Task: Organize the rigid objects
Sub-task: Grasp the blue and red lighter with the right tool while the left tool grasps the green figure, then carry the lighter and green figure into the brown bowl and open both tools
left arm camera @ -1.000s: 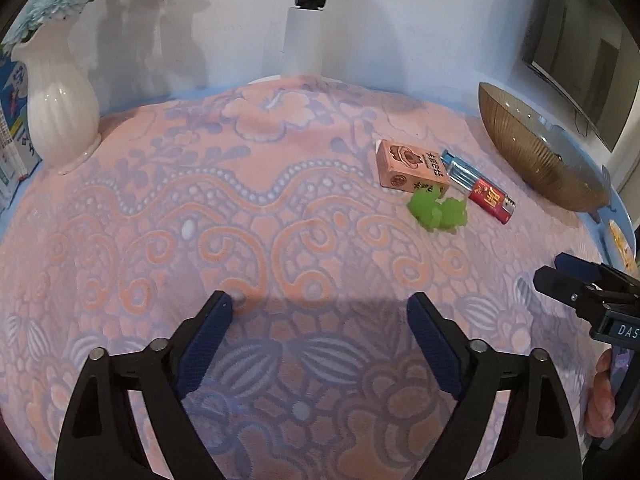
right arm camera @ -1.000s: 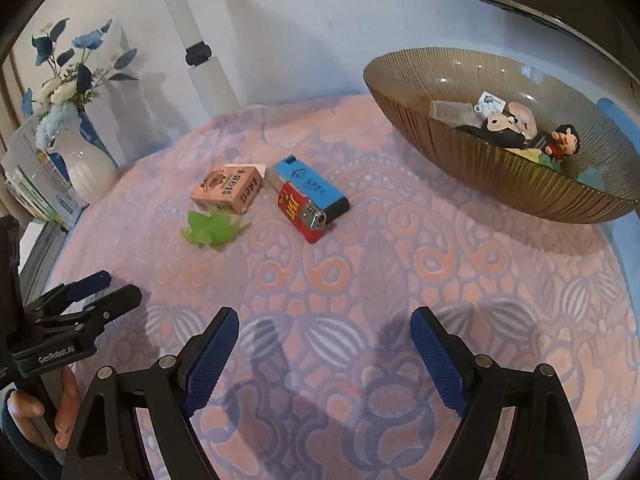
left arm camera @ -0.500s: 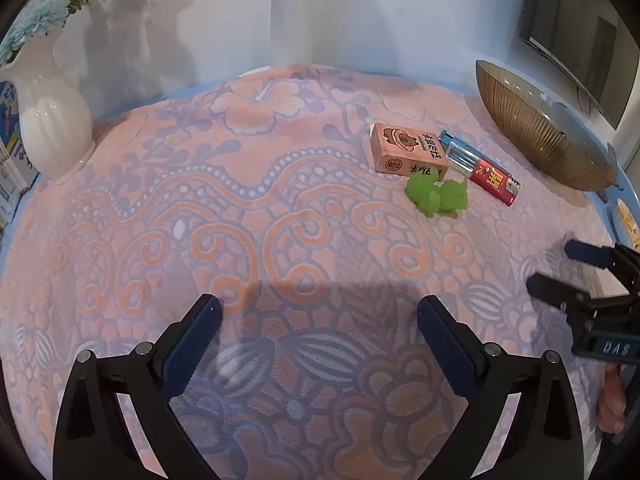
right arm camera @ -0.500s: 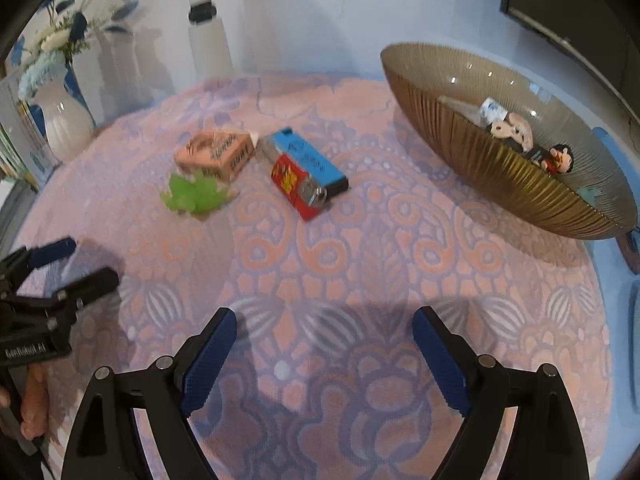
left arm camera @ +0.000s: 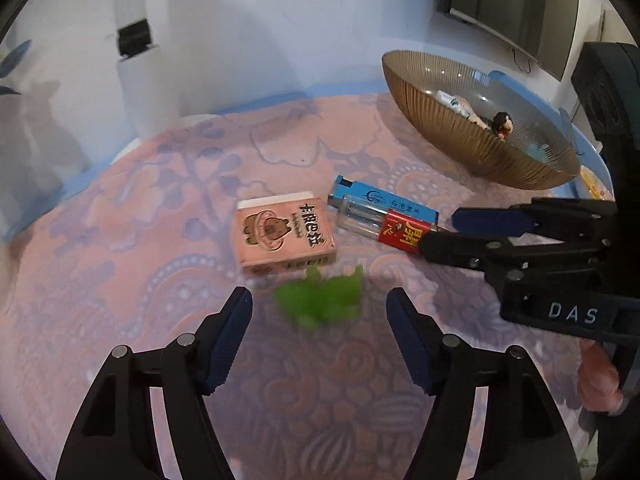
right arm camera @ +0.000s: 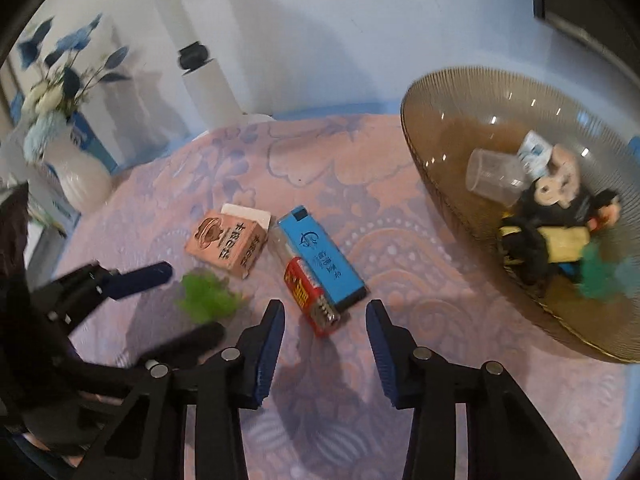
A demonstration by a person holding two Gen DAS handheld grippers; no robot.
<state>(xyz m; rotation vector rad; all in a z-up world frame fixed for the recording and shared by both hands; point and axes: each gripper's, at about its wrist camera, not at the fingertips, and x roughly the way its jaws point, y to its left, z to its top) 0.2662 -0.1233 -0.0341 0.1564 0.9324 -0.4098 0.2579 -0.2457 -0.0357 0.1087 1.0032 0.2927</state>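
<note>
A green toy (left arm camera: 320, 300) lies on the patterned cloth, straight between the open fingers of my left gripper (left arm camera: 319, 302); it also shows in the right wrist view (right arm camera: 208, 294). Behind it lie a pink box (left arm camera: 282, 234), a blue lighter (left arm camera: 384, 200) and a red-labelled lighter (left arm camera: 384, 228). My right gripper (right arm camera: 325, 318) is open, its fingers just short of the red lighter (right arm camera: 312, 296) and blue lighter (right arm camera: 324, 258). The pink box (right arm camera: 226, 242) lies left of them. The right gripper (left arm camera: 444, 230) reaches in from the right in the left wrist view.
A ribbed brown glass bowl (right arm camera: 448, 196) at the right holds a clear cup, figurines and other small things; it also shows in the left wrist view (left arm camera: 432, 128). A white vase (right arm camera: 78, 168) with blue flowers stands at the far left. A white post (left arm camera: 140, 80) rises at the back.
Both grippers have moved forward to the cluster of objects. The left now straddles the green toy, the right is at the lighters and has narrowed its opening.
</note>
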